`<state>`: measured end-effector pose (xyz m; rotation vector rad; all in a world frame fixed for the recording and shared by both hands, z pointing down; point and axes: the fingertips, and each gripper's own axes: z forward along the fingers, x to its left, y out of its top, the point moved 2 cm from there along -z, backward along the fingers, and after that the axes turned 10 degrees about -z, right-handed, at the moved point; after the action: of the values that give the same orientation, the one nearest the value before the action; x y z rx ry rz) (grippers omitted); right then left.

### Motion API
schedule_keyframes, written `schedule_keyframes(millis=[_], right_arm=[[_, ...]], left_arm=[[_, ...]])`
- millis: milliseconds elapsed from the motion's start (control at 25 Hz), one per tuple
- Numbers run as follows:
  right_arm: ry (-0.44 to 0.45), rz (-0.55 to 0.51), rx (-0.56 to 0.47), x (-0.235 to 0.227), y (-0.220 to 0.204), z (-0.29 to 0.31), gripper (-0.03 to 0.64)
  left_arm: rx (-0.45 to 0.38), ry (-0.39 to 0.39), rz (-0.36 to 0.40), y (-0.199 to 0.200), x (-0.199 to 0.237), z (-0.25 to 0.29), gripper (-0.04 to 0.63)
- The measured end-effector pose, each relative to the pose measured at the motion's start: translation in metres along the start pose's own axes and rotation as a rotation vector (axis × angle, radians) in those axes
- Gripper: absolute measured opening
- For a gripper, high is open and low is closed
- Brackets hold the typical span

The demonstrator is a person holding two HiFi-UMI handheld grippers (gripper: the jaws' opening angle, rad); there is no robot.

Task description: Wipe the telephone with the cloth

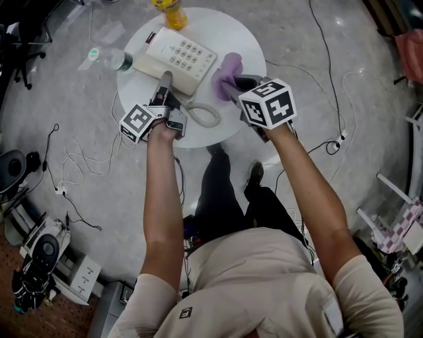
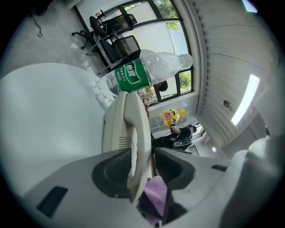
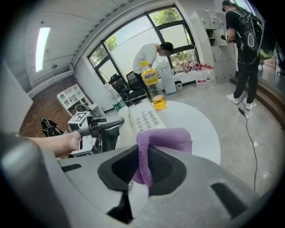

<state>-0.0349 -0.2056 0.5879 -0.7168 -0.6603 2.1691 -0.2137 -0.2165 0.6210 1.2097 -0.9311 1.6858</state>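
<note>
The purple cloth (image 3: 165, 137) is pinched in the right gripper (image 3: 143, 165), just right of the telephone (image 1: 180, 58). It is best pressed flat and drawn evenly across the keypad. The handset (image 2: 131, 129) is flanked loosely by the left gripper (image 2: 142, 169), its jaws slightly parted. Behind the telephone, yellow drink is held in one bottle (image 1: 172, 13). The clear bottle (image 1: 109, 59) at its left cannot be judged.

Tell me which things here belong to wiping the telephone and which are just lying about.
For the job: telephone, its handset, purple cloth.
Lying about: water bottle, yellow drink bottle, cables on the floor.
</note>
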Motion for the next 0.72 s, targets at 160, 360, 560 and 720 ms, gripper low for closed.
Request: schedule_keyframes(millis=[160,360,560,720], right_arm=[[0.008,-0.007,0.02,0.006,-0.005,0.004,0.046],[0.027,-0.052,0.079,0.018,-0.019,-0.002,0.072],[0.048,-0.127,0.135,0.033,-0.023,-0.008,0.145],[0.02,-0.193,0.153,0.041,-0.02,-0.022,0.193]], left_arm=[[-0.006,0.004,-0.018,-0.005,-0.004,0.002,0.19],[0.011,0.015,-0.032,-0.019,-0.005,-0.009,0.224],[0.049,0.037,0.021,-0.022,-0.021,-0.022,0.255],[0.099,0.042,0.104,-0.025,-0.042,-0.04,0.255]])
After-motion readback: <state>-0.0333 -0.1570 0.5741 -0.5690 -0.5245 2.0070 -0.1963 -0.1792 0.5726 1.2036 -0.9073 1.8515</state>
